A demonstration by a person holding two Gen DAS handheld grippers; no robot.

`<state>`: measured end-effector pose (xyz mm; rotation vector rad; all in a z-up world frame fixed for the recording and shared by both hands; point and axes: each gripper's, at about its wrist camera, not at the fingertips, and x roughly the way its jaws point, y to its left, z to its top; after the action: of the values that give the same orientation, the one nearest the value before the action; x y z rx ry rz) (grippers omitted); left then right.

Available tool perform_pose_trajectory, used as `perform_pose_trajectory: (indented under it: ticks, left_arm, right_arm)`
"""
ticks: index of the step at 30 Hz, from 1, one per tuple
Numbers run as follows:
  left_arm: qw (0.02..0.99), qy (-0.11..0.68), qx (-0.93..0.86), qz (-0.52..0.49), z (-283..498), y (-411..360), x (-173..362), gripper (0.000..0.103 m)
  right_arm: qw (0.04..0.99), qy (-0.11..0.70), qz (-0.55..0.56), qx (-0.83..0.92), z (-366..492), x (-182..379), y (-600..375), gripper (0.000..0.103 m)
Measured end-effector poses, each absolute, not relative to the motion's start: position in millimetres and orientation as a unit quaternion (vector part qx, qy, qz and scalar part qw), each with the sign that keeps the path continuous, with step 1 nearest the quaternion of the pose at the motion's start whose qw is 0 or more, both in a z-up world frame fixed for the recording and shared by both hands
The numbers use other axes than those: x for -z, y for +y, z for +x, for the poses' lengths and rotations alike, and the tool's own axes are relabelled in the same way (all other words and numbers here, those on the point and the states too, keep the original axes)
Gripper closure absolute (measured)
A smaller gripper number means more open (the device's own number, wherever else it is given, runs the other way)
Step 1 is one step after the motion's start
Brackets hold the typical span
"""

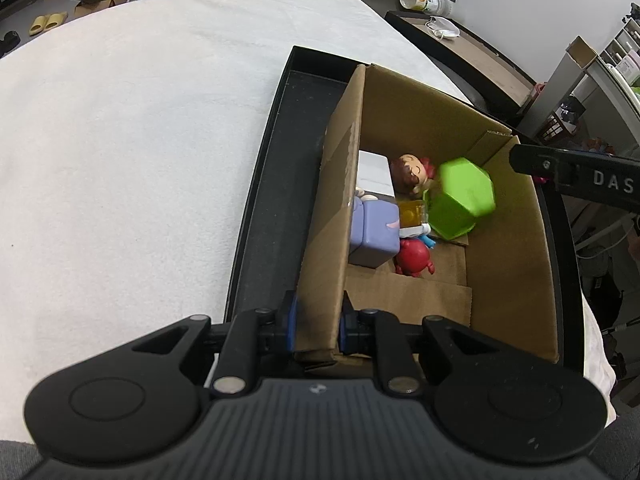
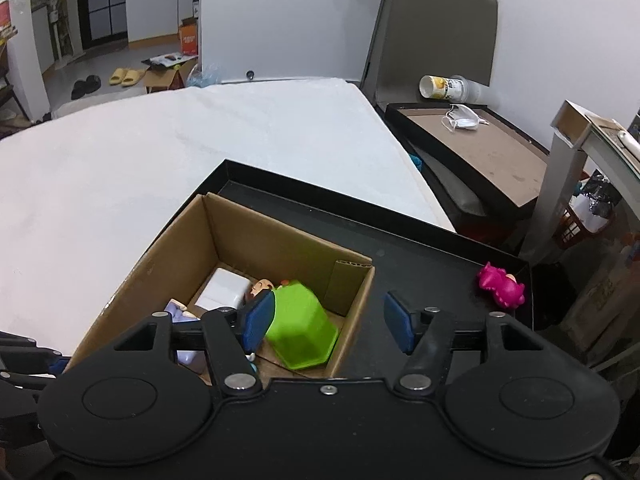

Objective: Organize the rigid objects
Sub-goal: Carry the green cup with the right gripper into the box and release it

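A cardboard box (image 1: 516, 240) stands in a black tray (image 1: 272, 184) on a white cloth. In the box lie a green hexagonal cup (image 1: 460, 204), a purple block (image 1: 374, 232), a white block (image 1: 374, 174), a red figure (image 1: 414, 256) and a brown-haired doll (image 1: 408, 170). My left gripper (image 1: 318, 326) is shut on the box's near left wall. My right gripper (image 2: 326, 322) is open above the box's right edge; the green cup (image 2: 298, 326) lies below, free of the fingers. A pink toy (image 2: 502, 284) lies on the tray (image 2: 420, 248) at the right.
A low side table (image 2: 480, 140) with a face mask (image 2: 462, 118) and a tipped cup (image 2: 444, 86) stands beyond the cloth. A shelf unit (image 2: 580, 184) is at the right. Slippers and boxes lie on the far floor.
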<state>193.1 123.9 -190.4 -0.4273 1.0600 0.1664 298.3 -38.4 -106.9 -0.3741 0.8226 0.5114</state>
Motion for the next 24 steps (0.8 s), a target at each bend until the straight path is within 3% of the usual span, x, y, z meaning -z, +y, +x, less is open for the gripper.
perform_pose_trajectory:
  ticks: [24]
  left_arm:
    - [0.837, 0.501, -0.085, -0.2, 192.6, 122.2, 189.3, 0.086]
  right_arm:
    - [0.881, 0.393, -0.178, -0.195, 314.8, 113.0, -109.9, 0.037]
